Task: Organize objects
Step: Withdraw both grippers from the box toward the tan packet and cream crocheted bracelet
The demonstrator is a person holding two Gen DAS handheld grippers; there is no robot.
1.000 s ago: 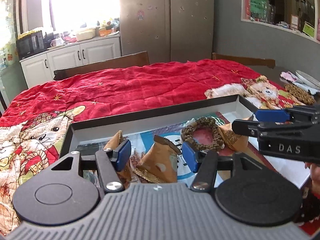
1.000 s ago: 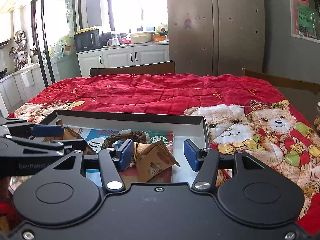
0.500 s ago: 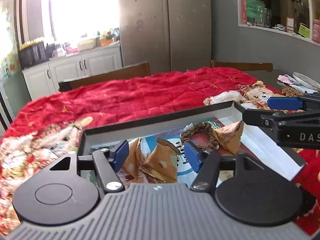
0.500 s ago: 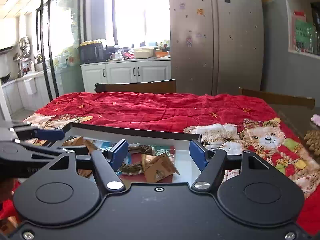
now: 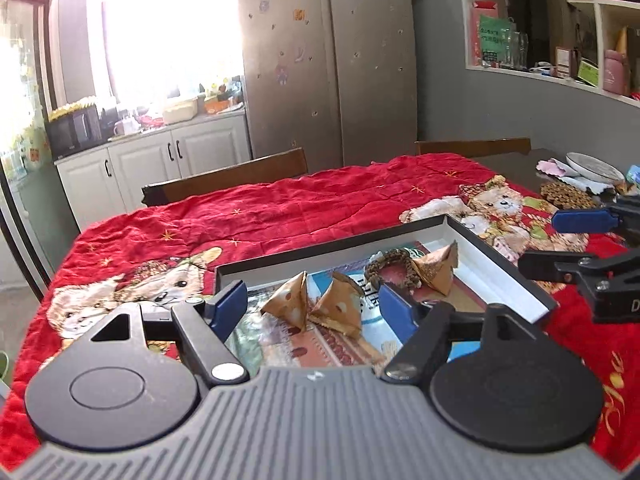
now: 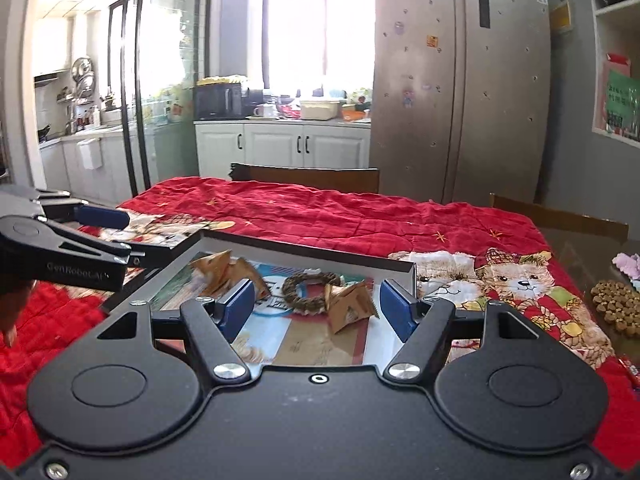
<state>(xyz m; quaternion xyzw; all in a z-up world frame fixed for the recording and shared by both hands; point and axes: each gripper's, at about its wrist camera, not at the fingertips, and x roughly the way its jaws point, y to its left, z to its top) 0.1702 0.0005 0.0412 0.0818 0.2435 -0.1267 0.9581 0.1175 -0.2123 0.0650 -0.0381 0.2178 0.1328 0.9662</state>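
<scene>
A shallow black-rimmed tray (image 5: pixel 332 246) with white inner walls lies on the red bear quilt (image 5: pixel 280 208). On its printed lining rest three folded brown paper packets (image 5: pixel 288 306) (image 5: pixel 340 304) (image 5: pixel 438 270) and a woven brown ring (image 5: pixel 384 268). My left gripper (image 5: pixel 312 306) hovers above the tray's near edge, its jaws opening, with nothing between the blue pads. My right gripper (image 6: pixel 317 308) hangs open and empty over the tray's near right side, the ring (image 6: pixel 312 290) and one packet (image 6: pixel 350 306) lying beyond it. Each gripper shows in the other's view, the right gripper (image 5: pixel 556 240) and the left gripper (image 6: pixel 120 236).
A beaded brown mat (image 6: pixel 616 304), a plate (image 5: pixel 592 168) and a pink cloth (image 6: pixel 630 264) sit on bare table past the quilt's right edge. Wooden chair backs (image 6: pixel 308 178) (image 5: pixel 472 146) stand along the far side. A steel fridge (image 6: pixel 456 80) and white cabinets (image 6: pixel 304 146) are behind.
Both grippers have risen and drawn back from the tray, and their jaws stand wider. The packets that were between the pads now lie free in the tray.
</scene>
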